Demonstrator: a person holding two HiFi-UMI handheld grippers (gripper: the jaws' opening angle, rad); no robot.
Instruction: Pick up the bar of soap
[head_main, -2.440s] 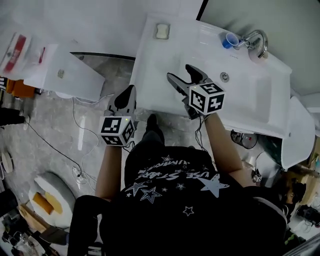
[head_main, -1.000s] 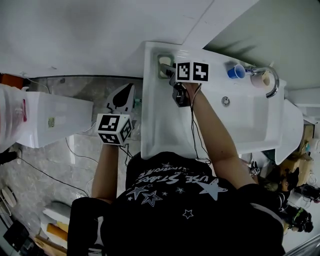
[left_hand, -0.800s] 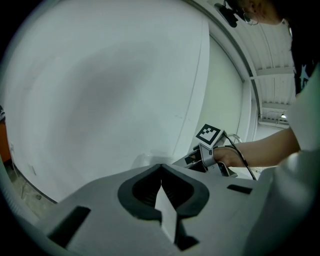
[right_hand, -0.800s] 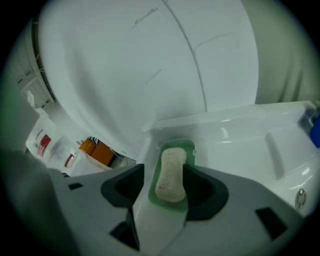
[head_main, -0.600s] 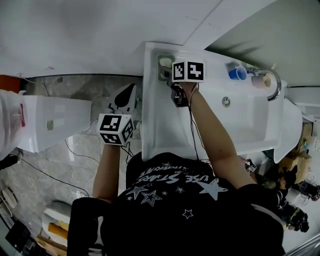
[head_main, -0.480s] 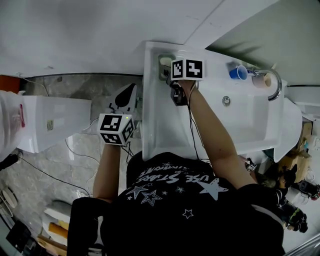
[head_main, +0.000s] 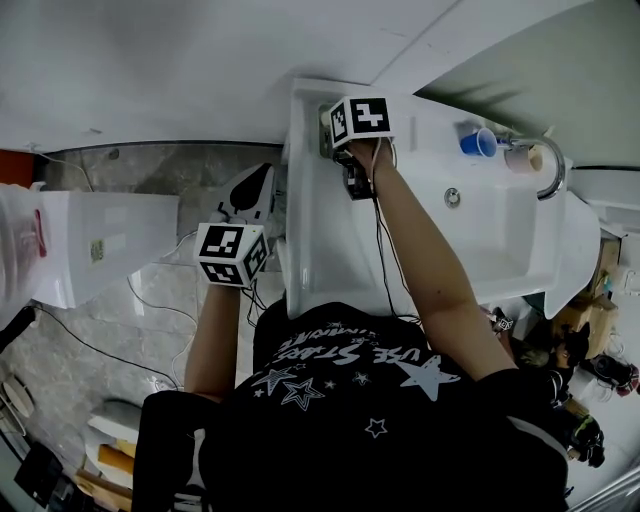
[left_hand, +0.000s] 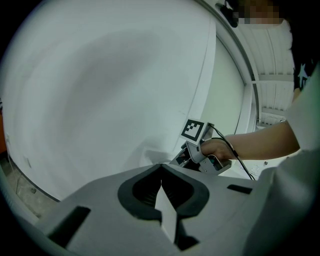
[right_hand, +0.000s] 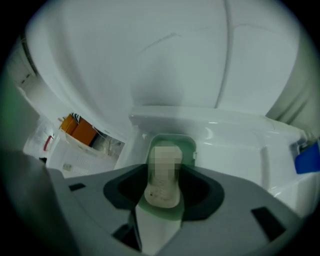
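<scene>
A cream bar of soap (right_hand: 162, 192) lies in a green dish (right_hand: 172, 141) at the back left corner of the white sink (head_main: 320, 250). My right gripper (right_hand: 163, 172) points steeply down over the dish. Its jaws have just been closing with the soap between them; the pads stand close along its sides and the bar still rests in the dish. In the head view the right gripper (head_main: 338, 140) and its marker cube cover most of the dish (head_main: 324, 114). My left gripper (head_main: 260, 178) hangs left of the sink above the floor, shut and empty (left_hand: 161, 170).
A blue cup (head_main: 478, 143) and a chrome tap (head_main: 545, 160) stand at the sink's back right, with the drain (head_main: 452, 197) in the basin. A white cabinet (head_main: 100, 245) stands left of the left hand. An orange box (right_hand: 80, 131) sits beyond it.
My right gripper went from above the sink's front to its back left corner, then tipped down and sank over the soap dish. The left gripper has hardly moved.
</scene>
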